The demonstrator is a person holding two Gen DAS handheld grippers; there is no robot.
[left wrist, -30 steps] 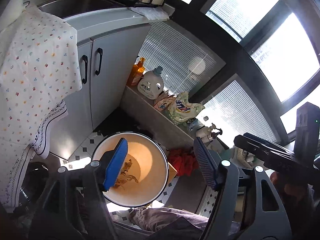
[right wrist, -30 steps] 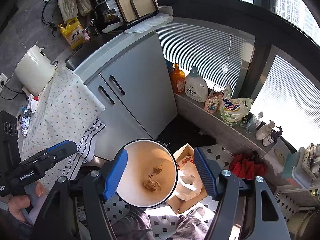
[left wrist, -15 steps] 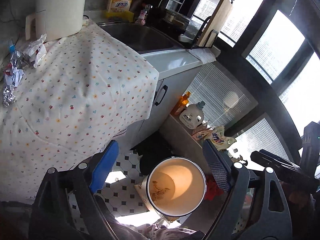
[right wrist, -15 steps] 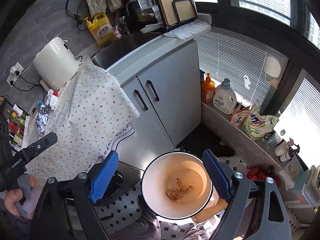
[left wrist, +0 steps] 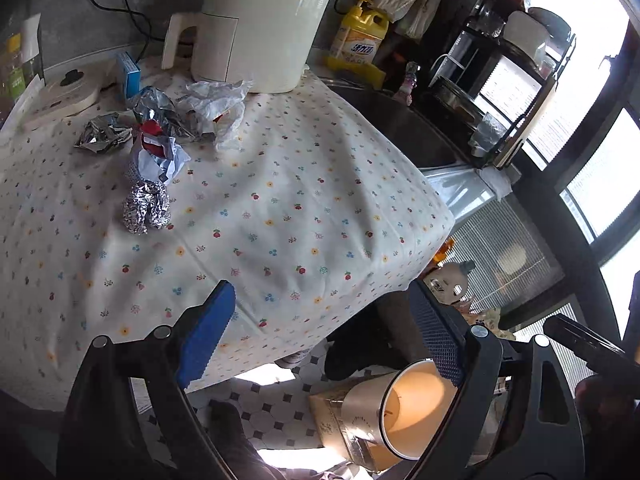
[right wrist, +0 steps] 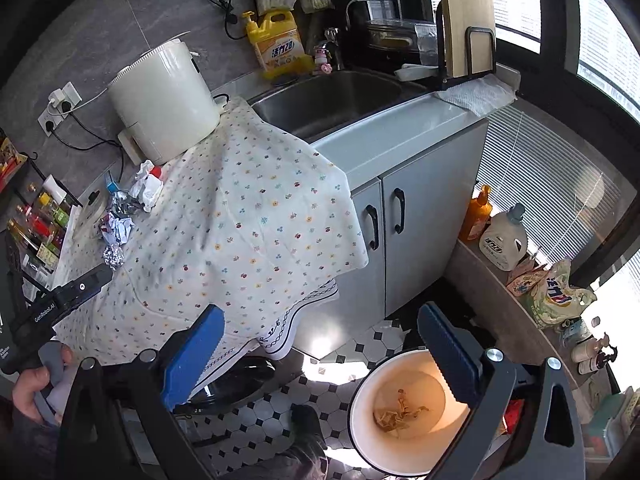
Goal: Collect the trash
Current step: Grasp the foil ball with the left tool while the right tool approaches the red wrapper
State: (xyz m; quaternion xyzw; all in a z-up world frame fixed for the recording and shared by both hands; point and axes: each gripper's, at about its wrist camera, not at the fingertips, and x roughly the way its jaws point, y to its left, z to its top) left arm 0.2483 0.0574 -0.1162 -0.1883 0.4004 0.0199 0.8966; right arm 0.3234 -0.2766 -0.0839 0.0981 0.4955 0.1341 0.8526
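Observation:
A foil ball lies on the flowered tablecloth, with crumpled paper, foil scraps and a clear plastic wrapper behind it. The same trash shows small in the right wrist view: foil ball, paper. A white bin with scraps inside stands on the tiled floor; it also shows in the left wrist view. My left gripper is open and empty over the table's near edge. My right gripper is open and empty above the floor by the bin.
A white appliance and yellow detergent bottle stand behind the trash. A sink and grey cabinet are right of the table. Bottles and bags line the window ledge. A cardboard box sits beside the bin.
Both grippers have lifted and swung from the bin on the floor toward the table. The trash on the cloth has come into the left wrist view. Both stay open and empty.

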